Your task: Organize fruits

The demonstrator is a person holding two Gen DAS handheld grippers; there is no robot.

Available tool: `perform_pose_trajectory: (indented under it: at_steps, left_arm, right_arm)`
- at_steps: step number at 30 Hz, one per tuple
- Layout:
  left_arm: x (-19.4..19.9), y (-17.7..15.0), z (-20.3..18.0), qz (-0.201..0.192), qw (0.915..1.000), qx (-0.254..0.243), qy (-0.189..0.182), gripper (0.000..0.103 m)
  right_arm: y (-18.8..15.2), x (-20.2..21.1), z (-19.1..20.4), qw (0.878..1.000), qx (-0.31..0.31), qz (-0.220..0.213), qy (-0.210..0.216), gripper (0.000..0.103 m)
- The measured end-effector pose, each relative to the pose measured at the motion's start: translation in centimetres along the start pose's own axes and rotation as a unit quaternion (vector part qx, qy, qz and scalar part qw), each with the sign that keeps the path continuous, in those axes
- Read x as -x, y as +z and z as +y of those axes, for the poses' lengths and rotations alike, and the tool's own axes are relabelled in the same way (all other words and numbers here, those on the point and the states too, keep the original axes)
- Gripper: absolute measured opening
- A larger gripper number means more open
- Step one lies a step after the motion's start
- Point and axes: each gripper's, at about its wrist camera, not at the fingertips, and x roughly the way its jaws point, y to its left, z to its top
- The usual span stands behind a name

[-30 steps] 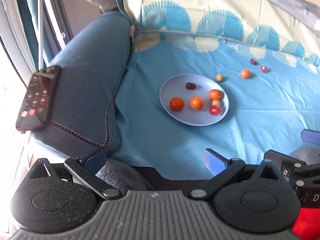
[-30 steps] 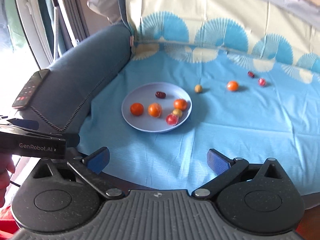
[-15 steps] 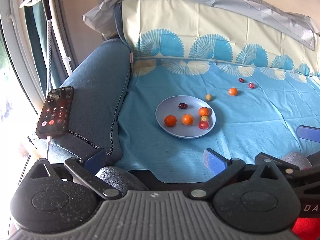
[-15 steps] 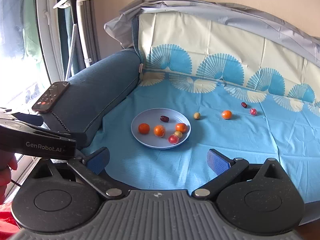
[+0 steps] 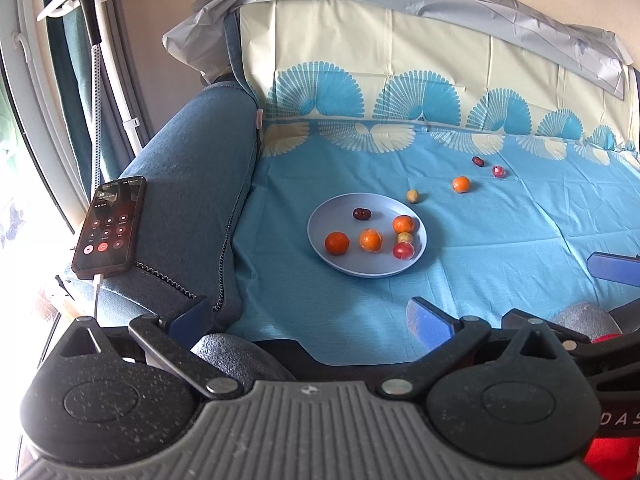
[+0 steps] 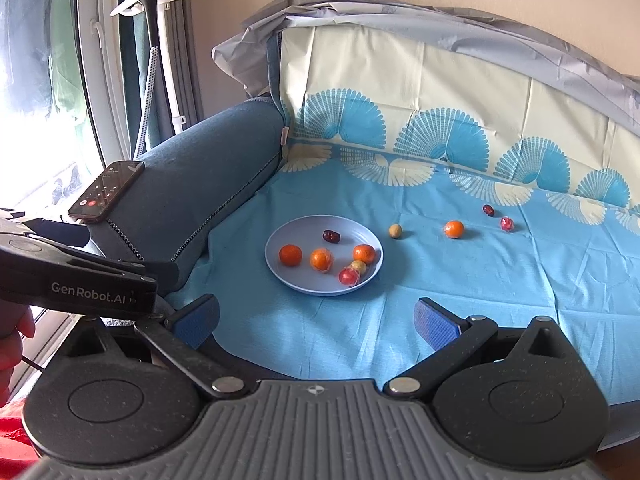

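Observation:
A pale blue plate [image 5: 340, 264] [image 6: 304, 284] sits on the blue cloth over the sofa seat. It holds several small fruits: oranges, a dark date, a red one and a yellowish one. Beyond it to the right lie a yellowish fruit [image 5: 413, 195] [image 6: 395, 231], an orange [image 5: 461, 184] [image 6: 454, 229], a dark date [image 5: 477, 161] [image 6: 488, 210] and a red fruit [image 5: 498, 171] [image 6: 507, 223]. My left gripper [image 5: 308, 314] and right gripper [image 6: 316, 322] are both open and empty, held back near the seat's front edge, well short of the plate.
A dark blue sofa armrest [image 5: 188, 168] [image 6: 200, 176] is on the left with a lit phone [image 5: 109, 229] [image 6: 106, 189] lying on it. The sofa back stands behind the fruits. A garment steamer pole [image 6: 150, 64] and a window are at far left.
Both grippers have pulled back and up from the plate, so the fruits look smaller and more of the sofa back shows. The fruits have not moved.

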Motion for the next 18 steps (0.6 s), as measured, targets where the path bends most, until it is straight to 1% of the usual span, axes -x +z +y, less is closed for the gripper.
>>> perform_pose_trajectory:
  at_steps: [18]
  left_arm:
    - [-0.85,-0.05,-0.31,0.01,0.9999,-0.004,-0.005,0.103]
  right_arm:
    - [0.2,-1.0,-0.17,1.0,-0.004,0.014,0.001,0.102]
